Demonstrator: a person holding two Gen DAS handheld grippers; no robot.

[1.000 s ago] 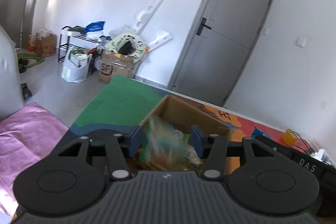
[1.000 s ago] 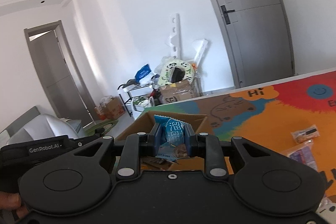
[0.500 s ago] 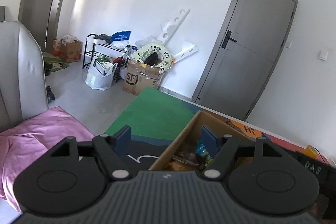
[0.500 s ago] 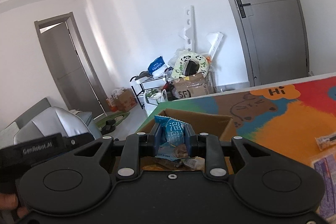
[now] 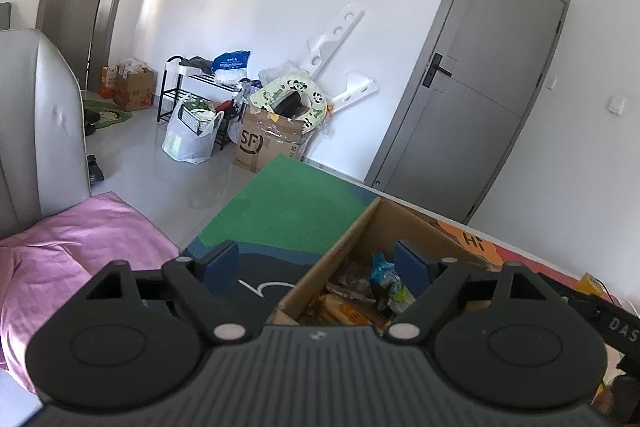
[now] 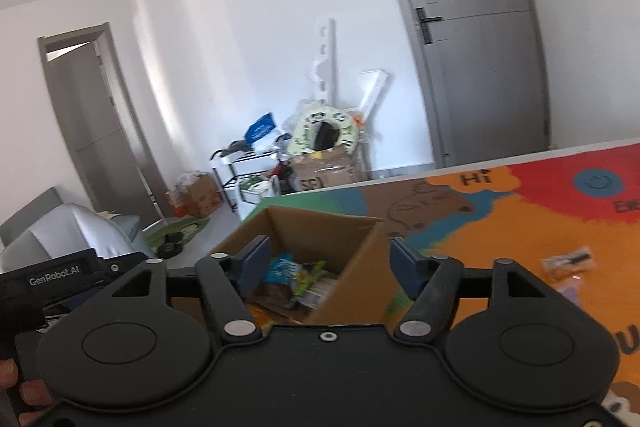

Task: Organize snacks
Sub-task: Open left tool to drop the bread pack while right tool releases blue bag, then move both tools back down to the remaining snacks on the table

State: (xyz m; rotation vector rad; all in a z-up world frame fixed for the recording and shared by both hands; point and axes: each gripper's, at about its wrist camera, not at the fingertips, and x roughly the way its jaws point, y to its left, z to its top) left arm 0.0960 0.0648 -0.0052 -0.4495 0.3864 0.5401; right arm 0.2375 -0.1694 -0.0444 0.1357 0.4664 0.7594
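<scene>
Left wrist view: left gripper (image 5: 316, 265) fingers spread wide, empty, straddling near wall of cardboard box (image 5: 362, 233). Box open-topped, brown corrugated, on counter (image 5: 294, 203) with colourful mat. Crinkly snack packets (image 5: 386, 281) piled inside.

Right wrist view: right gripper (image 6: 330, 261) fingers wide apart, empty, over box (image 6: 320, 227). Blue packet (image 6: 284, 267) among snacks inside. Clear-wrapped snack (image 6: 568, 261) loose on counter (image 6: 500, 227), well apart from box.

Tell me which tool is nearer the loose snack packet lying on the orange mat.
Right. The right tool hangs open over the cardboard box, the packet just beyond its right side. The left tool sits across the box, farther away.
</scene>
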